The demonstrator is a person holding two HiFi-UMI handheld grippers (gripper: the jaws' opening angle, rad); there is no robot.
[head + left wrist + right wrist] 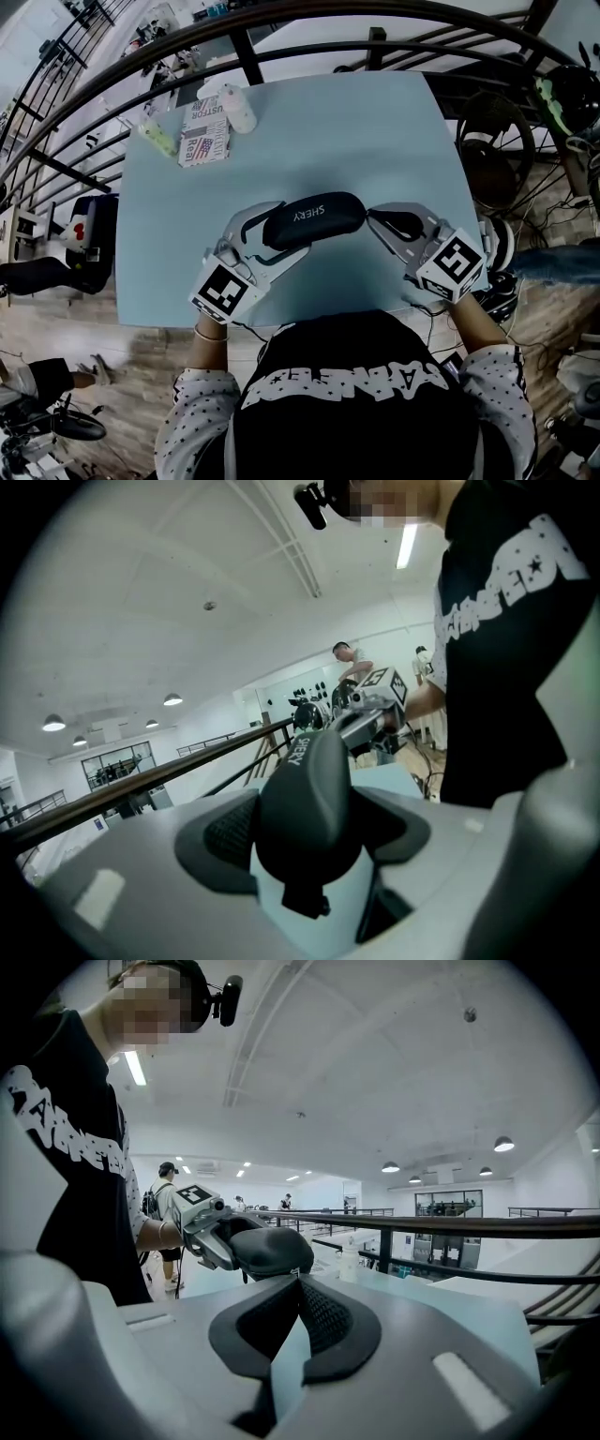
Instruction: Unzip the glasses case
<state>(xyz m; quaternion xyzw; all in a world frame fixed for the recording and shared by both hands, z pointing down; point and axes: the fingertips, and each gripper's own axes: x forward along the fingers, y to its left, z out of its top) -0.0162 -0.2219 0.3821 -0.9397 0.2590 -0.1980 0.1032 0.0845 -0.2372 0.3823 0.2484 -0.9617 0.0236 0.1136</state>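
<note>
A black zip glasses case (314,220) printed SHERY lies across the near middle of the pale blue table (375,131). My left gripper (281,230) is shut on the case's left end, one finger on each long side. In the left gripper view the case (314,808) fills the gap between the pads, and a small black tab hangs from its near end. My right gripper (372,214) meets the case's right end with its jaws together. In the right gripper view the pads (323,1321) close to a point at the case (272,1249), pinching what looks like a small zipper pull.
At the table's far left corner stand a white roll (239,108), a printed packet (204,136) and a pale green tube (157,139). A dark railing (281,47) curves behind the table. A round stool (492,141) and cables sit to the right.
</note>
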